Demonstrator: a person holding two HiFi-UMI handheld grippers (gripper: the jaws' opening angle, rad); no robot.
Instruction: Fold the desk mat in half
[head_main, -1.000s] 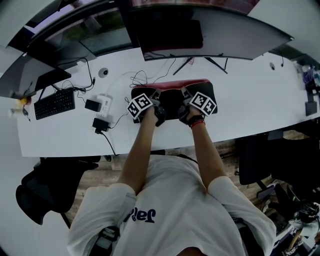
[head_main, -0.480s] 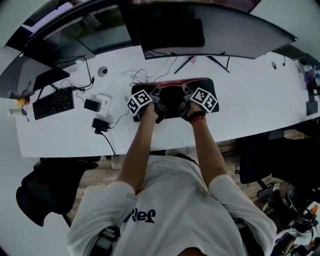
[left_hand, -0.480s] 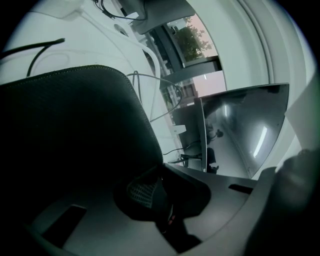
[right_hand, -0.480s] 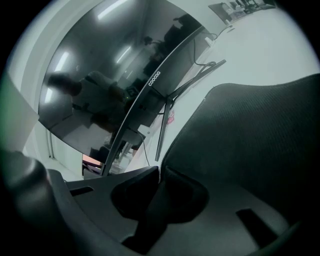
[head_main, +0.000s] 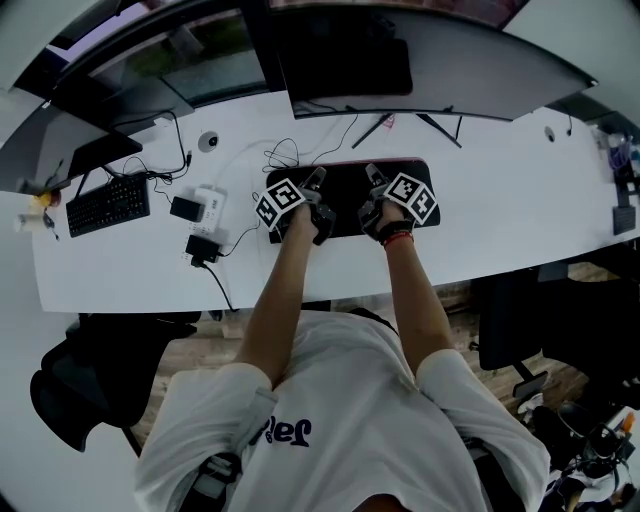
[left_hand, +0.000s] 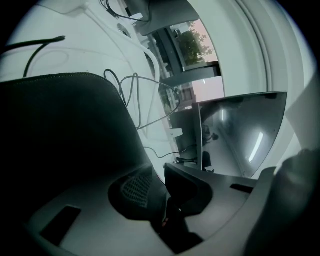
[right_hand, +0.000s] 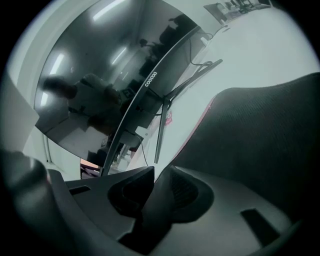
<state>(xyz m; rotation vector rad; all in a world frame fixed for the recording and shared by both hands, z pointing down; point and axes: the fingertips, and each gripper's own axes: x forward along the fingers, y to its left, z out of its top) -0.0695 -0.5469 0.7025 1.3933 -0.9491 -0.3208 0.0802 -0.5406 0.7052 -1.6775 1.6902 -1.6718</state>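
Both my arms reach out over the near edge of the white desk (head_main: 500, 205), and both claws sit on the desk mat (head_main: 345, 196). My left gripper (left_hand: 159, 172) is at the mat's left end. Its jaws have just been opening and now stand a little apart, with the mat's dark edge and a sliver of red running down between the pads. My right gripper (right_hand: 161, 175) is at the mat's right end and is doing the same. Its jaws have just been opening, there is a clear gap now, and the mat's edge lies loose in that gap.

The mat itself lies flat as a short black strip between my two claws, with a thin red edge (head_main: 350, 162) showing along its far side. Left of the mat sit a white adapter block (head_main: 208, 208) and, further left, a black keyboard (head_main: 108, 207). Just beyond the mat's far left corner, loose cables (head_main: 285, 155) loop on the desk. Behind the mat stands the big curved monitor (head_main: 440, 70) on thin splayed legs.
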